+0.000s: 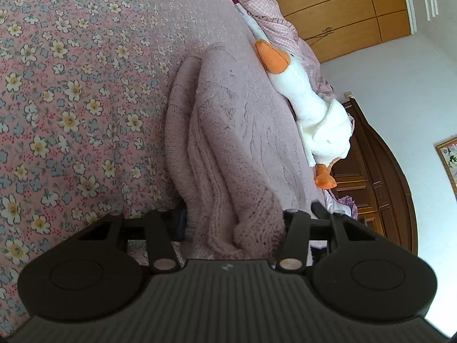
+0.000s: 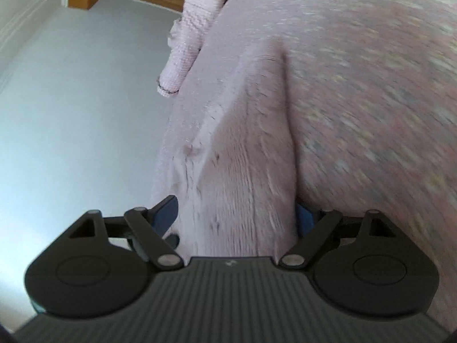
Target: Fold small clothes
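Above the floral bedsheet (image 1: 71,100) we clamp our left gripper (image 1: 232,228) and right gripper (image 2: 237,223) on the mauve knit sweater (image 1: 228,131), lifting one edge so it drapes ready for folding.

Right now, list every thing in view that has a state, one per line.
left gripper: shut on the knit sweater
right gripper: shut on the knit sweater
knit sweater: bunched, lifted at both held edges
goose plush: lying beside the sweater
wardrobe: doors closed

Soft daylight, fisheye warp, right-view motion blur
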A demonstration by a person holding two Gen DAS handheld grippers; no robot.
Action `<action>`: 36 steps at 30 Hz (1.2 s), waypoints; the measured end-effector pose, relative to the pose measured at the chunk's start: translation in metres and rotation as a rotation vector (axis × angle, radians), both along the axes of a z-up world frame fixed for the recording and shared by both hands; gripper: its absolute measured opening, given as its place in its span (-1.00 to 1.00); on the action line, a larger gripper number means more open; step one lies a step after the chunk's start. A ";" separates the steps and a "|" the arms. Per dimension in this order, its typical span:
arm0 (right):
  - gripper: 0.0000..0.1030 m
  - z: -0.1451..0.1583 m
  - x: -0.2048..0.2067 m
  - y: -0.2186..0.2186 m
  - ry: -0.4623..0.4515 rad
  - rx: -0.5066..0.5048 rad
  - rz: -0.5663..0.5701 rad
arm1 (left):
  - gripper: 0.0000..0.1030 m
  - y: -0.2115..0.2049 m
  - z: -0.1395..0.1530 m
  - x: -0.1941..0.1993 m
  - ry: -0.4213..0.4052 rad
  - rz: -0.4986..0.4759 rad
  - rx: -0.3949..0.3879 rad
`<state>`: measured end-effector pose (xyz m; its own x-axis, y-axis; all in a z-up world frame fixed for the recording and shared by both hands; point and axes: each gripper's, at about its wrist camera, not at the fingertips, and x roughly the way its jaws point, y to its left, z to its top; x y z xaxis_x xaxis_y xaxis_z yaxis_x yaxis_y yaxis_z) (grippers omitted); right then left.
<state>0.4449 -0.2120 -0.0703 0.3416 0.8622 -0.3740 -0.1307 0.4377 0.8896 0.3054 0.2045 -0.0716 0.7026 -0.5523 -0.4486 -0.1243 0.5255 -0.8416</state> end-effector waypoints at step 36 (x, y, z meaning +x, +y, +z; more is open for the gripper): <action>-0.10 0.091 -0.130 -0.035 -0.122 -0.017 -0.028 | -0.16 -0.035 0.080 -0.091 -0.136 -0.145 0.071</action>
<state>0.3144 -0.2470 0.0209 0.4093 0.8455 -0.3430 -0.2250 0.4578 0.8601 0.2141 0.1692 0.0086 0.6745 -0.6224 -0.3971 0.0690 0.5887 -0.8054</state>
